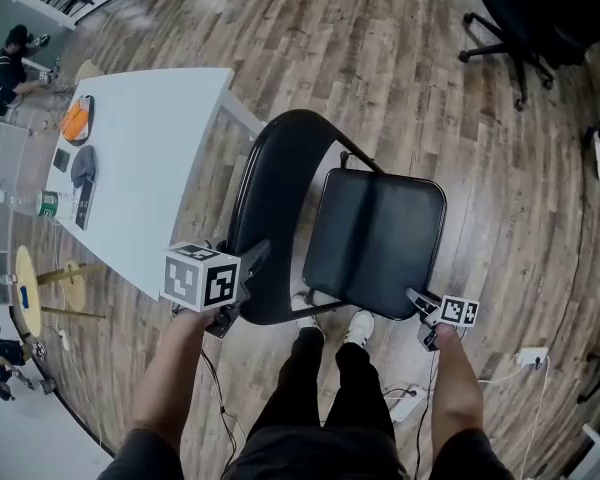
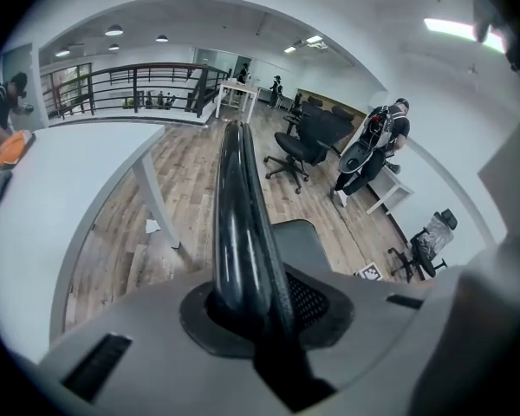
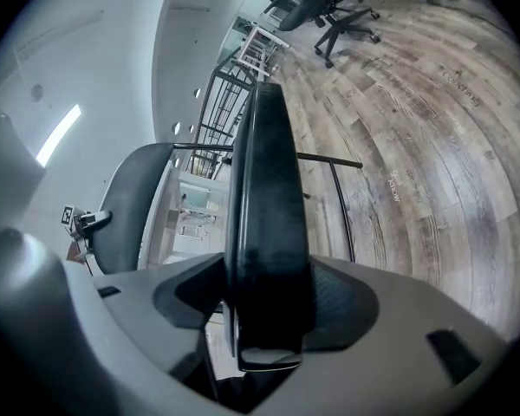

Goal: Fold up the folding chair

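Observation:
The black folding chair stands on the wood floor in front of me, its padded seat (image 1: 375, 238) tilted up and its curved backrest (image 1: 270, 208) to the left of it. My left gripper (image 1: 242, 268) is shut on the backrest's near edge; in the left gripper view the glossy black backrest rim (image 2: 236, 224) runs out from between the jaws of the left gripper (image 2: 260, 310). My right gripper (image 1: 420, 303) is shut on the seat's near corner; in the right gripper view the seat edge (image 3: 267, 198) fills the gap of the right gripper (image 3: 264, 319).
A white table (image 1: 140, 158) with an orange item and small things stands close to the chair's left. A black office chair (image 1: 520, 18) is at the far right. My shoes (image 1: 358, 326) are under the seat, and a power strip (image 1: 405, 403) with cables lies on the floor.

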A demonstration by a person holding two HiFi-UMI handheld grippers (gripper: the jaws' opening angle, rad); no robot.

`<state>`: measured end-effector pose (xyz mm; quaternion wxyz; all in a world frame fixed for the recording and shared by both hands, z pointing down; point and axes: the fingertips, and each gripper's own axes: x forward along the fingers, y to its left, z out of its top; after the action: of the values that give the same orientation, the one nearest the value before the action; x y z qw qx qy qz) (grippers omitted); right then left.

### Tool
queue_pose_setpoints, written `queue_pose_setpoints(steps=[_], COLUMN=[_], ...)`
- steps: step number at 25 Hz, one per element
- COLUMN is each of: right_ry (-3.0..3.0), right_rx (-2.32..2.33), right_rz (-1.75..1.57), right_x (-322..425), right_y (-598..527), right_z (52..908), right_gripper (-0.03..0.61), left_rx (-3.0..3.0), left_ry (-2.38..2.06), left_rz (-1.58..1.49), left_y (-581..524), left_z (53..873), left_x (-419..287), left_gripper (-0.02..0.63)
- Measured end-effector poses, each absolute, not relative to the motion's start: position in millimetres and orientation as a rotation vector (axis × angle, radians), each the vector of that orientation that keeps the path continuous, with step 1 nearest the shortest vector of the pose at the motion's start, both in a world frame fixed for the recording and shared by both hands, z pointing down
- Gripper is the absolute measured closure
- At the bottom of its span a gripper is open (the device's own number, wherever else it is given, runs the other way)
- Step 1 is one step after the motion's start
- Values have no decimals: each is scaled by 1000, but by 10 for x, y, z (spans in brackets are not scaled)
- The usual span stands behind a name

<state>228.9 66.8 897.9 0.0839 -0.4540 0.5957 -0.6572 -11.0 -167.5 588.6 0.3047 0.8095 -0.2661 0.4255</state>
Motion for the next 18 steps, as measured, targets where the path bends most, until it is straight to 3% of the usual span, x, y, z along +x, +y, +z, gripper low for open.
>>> queue_pose_setpoints(steps=[18], right_ry=[1819], right_rx=[-1276], right_rz=[-1808], right_x=[946], right_y=[-199], right_z=[7423], right_gripper=[322], left_rx=[2114], left_ry=[-712], left_rz=[1099], left_y=[-2006], left_z=[5288], left_x=[-800], left_gripper=[548])
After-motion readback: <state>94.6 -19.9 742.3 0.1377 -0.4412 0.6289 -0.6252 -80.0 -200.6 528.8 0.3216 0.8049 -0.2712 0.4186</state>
